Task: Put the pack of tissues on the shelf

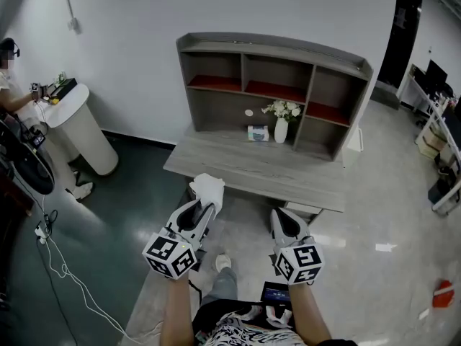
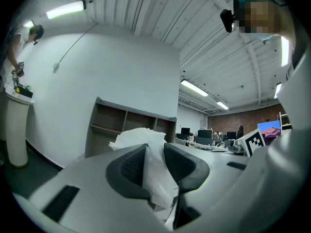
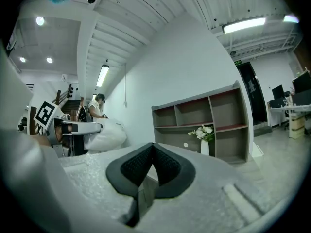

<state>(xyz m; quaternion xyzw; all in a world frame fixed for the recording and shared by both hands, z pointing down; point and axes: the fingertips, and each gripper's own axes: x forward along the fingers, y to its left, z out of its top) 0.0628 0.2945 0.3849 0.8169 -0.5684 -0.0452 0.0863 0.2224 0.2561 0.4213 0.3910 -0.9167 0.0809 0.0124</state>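
The soft white plastic-wrapped pack of tissues (image 1: pixel 207 189) is carried in the air, in front of the near edge of the grey wooden table (image 1: pixel 238 168) and well short of the shelf. It is pinched between the dark ribbed fingers (image 2: pixel 130 166) of the left gripper (image 1: pixel 204 208), whose pads are pressed into the wrapping from both sides. The crumpled bulk of the pack is left bulging out past the fingertips. A grip this far back is probably chosen so that the free end can be led into a compartment first and the fingers kept clear of the shelf boards.

As far as can be judged from the left gripper view, the pack's long axis is laid along the fingers, with its free end pointed forward and slightly up toward the shelf. The wrapping is too rumpled for more to be said.

The right gripper (image 1: pixel 281 215) is held beside it at a like height. Its fingers (image 3: pixel 167 164) are pressed together with nothing between them, so it seems to be kept in reserve.

Beyond, the grey wooden shelf unit with red-lined compartments (image 1: pixel 274 49) is stood on the table. A white vase (image 1: pixel 281 130) of white flowers (image 1: pixel 283 109) and a small pale box (image 1: pixel 258 132) are set in its lower opening.
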